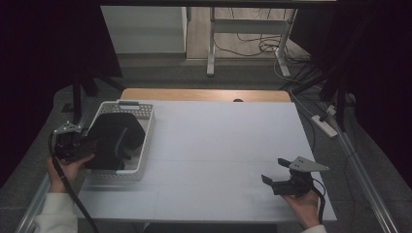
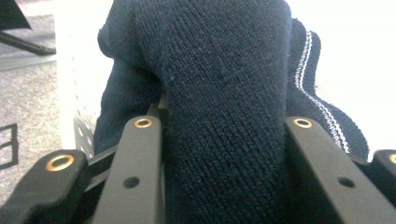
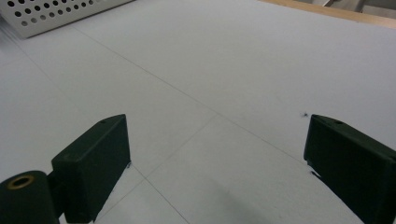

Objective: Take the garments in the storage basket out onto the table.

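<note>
The left tongs (image 1: 92, 145) are clamped on a thick fold of a dark navy knitted garment (image 1: 114, 136) with thin white stripes at one edge. The garment sits in a white perforated basket (image 1: 145, 121) at the table's (image 1: 223, 145) left edge, apparently bunched above the rim. The right tongs (image 1: 272, 180) rest near the table's front right corner, jaws spread wide, holding nothing, well apart from the basket.

Left hand-held gripper (image 1: 85, 145) clamped, right hand-held gripper (image 1: 274, 175) jaws spread
</note>
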Available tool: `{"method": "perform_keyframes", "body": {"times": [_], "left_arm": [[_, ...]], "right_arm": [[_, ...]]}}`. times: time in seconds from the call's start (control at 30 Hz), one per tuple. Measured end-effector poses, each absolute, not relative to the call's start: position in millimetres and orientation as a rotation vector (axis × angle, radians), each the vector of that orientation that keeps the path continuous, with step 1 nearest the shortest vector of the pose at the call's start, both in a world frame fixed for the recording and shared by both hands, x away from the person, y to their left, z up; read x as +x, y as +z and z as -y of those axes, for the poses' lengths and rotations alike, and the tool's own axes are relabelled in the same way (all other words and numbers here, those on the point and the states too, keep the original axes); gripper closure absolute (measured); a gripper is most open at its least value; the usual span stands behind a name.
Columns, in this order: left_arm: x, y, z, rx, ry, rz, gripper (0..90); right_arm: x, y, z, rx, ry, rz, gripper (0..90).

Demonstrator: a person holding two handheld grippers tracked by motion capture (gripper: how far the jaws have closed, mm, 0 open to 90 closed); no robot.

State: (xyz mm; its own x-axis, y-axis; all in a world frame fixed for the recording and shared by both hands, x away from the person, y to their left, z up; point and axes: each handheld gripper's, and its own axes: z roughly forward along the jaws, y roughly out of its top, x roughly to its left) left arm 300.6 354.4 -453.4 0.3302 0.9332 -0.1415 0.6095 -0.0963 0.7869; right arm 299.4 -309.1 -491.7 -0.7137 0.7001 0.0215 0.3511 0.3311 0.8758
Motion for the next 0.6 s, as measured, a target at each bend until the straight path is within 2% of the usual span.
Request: {"method": "perform_keyframes", "body": {"times": [0.6], "left_arm": [[287.5,-434.2,-360.7,1.647,0.530,-1.323,64.5]], "right_arm": [[299.8,-491.4,309.9,0.933,1.341,-2.239,6.6]]}}
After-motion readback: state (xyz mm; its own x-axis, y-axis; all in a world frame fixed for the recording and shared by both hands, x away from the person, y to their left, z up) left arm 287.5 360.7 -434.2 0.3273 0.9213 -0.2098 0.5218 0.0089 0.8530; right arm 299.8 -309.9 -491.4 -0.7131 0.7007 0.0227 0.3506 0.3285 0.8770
